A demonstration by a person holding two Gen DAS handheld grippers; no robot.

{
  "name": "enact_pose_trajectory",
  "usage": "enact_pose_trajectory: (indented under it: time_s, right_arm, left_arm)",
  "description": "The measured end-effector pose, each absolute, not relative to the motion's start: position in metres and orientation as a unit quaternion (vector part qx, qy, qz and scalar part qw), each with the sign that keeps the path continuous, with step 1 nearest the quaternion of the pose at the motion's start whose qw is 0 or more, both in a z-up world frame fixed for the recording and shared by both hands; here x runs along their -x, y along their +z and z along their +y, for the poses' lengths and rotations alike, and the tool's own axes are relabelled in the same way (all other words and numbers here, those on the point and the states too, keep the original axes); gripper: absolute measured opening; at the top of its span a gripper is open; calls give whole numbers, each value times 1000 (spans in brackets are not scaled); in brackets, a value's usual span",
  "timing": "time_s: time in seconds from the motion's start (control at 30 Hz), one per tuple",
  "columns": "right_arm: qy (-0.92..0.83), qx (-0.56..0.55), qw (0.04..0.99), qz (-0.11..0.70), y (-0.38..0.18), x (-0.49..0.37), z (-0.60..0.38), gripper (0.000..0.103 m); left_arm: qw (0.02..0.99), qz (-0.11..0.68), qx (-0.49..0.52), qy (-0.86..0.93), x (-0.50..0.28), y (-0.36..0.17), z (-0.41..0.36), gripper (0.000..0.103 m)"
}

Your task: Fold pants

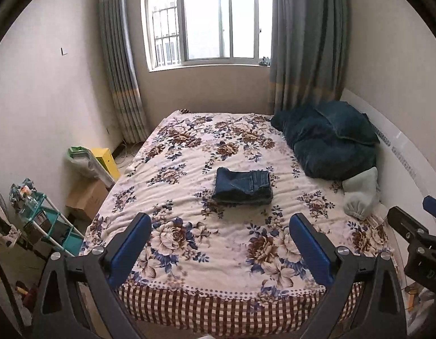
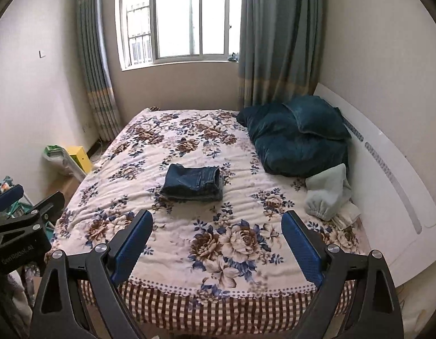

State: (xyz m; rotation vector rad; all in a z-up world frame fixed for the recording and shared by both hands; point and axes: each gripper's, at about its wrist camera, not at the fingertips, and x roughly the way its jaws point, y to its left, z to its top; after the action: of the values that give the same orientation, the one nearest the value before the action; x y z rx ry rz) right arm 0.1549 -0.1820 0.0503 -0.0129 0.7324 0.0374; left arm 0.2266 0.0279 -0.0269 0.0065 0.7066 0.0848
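The pants (image 1: 242, 186) lie folded mid-bed (image 1: 189, 254), well clear of me. Both my left fingers (image 1: 220, 243) and right fingers (image 2: 217, 240) are spread, empty. Reaching back could snag and undo the stack.

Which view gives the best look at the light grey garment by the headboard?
The right wrist view: the light grey garment lies less foreshortened there, its elastic cuff and the white cloth under it plain. The left wrist view shows the same garment nearer the frame edge, more bunched.
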Motion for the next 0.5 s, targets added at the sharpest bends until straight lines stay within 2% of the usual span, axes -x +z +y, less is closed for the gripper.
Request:
enact_pose_trajectory:
  time_s: [0.5]
  right_arm:
    - [44, 7, 934, 354, 76, -155, -189, 95]
  left_arm:
    - [936, 347, 4, 54, -225, -25, 18, 100]
